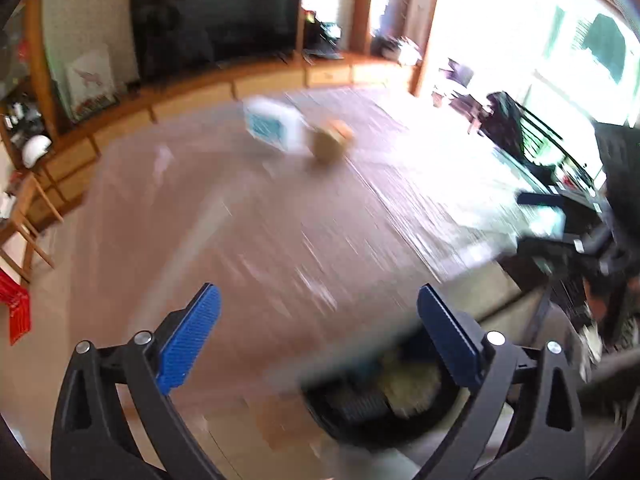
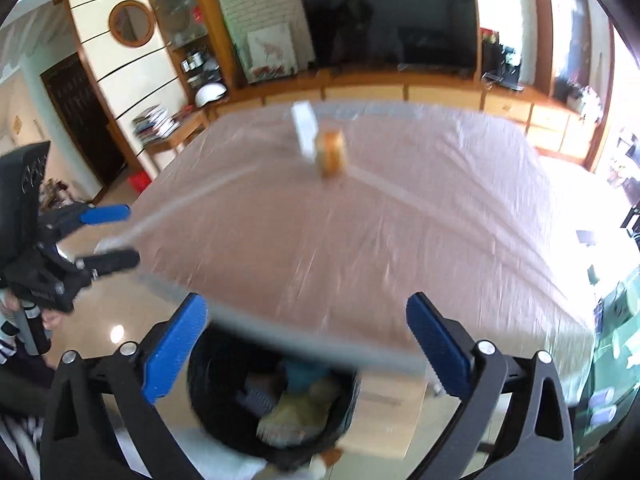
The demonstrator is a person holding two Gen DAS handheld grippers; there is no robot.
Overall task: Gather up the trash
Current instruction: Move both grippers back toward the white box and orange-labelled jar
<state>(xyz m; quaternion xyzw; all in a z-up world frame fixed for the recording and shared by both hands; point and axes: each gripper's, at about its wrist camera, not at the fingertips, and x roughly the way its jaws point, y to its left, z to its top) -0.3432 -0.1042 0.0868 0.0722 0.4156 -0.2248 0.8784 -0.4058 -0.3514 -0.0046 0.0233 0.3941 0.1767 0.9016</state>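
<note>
The black trash bin sits on the floor just under the near edge of the table, round and open-topped, with a yellowish-green crumpled lump, something blue and a grey ribbed piece lying inside it; blur keeps me from naming these more closely. From my right wrist camera the bin lies low between the two blue pads, nearer the left one, and below them. In my left wrist view the same bin shows at the bottom, closer to the right-hand pad and partly behind it.

Out on the table, well apart from both tools, I see a small tan, roundish item, streaked by motion, and touching or just beside it a white box with a teal-blue panel. Both lie toward the far side of the pinkish, plastic-covered tabletop.

My right gripper has its jaws spread wide with nothing between them. My left gripper is likewise spread wide and empty; from the right camera I see it off to the left of the table's corner, fingers apart.

Beyond the table stands a long wooden cabinet with a dark television on it.
</note>
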